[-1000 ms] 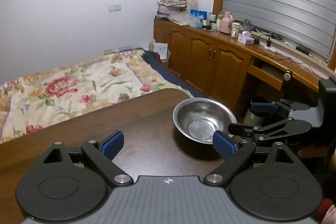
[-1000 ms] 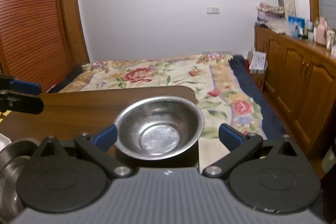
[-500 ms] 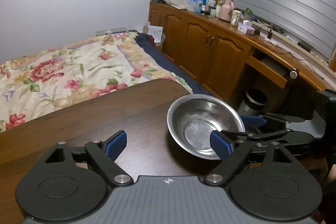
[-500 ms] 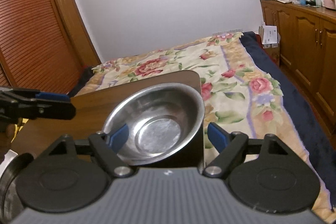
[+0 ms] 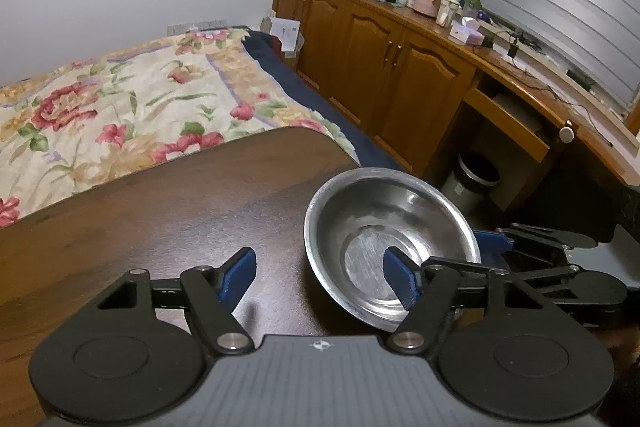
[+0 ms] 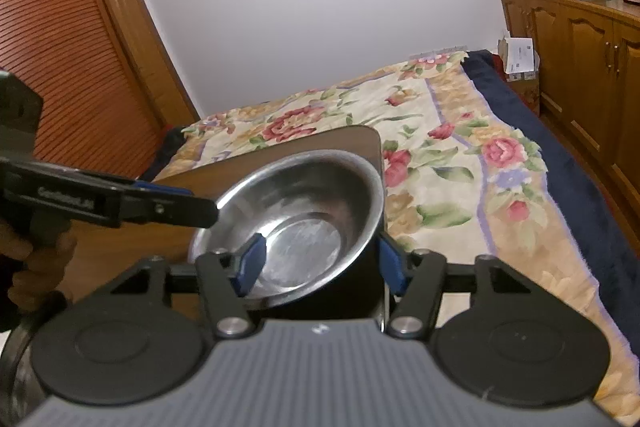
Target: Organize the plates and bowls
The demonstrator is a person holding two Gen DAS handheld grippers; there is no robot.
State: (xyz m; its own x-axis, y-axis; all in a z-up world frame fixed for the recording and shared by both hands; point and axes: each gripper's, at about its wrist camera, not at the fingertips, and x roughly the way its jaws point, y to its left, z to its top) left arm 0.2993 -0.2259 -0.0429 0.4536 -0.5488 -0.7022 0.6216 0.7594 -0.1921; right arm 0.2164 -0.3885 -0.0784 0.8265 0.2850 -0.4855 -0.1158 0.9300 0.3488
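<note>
The right gripper [image 6: 318, 261] fingers straddle the steel bowl [image 6: 296, 223] rim, not visibly clamped; the left gripper [image 5: 318, 273] is spread empty; squeezing comes next.

The right gripper [image 6: 318, 263] has its fingers partly closed, the left gripper [image 5: 320, 277] spread wide.

Bare tabletop [image 5: 168, 211] lies open left of the steel bowl [image 5: 384, 239].

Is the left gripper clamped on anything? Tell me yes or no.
No. In its own wrist view the left gripper stands open over bare wooden table, with the steel bowl off to its right side.
</note>
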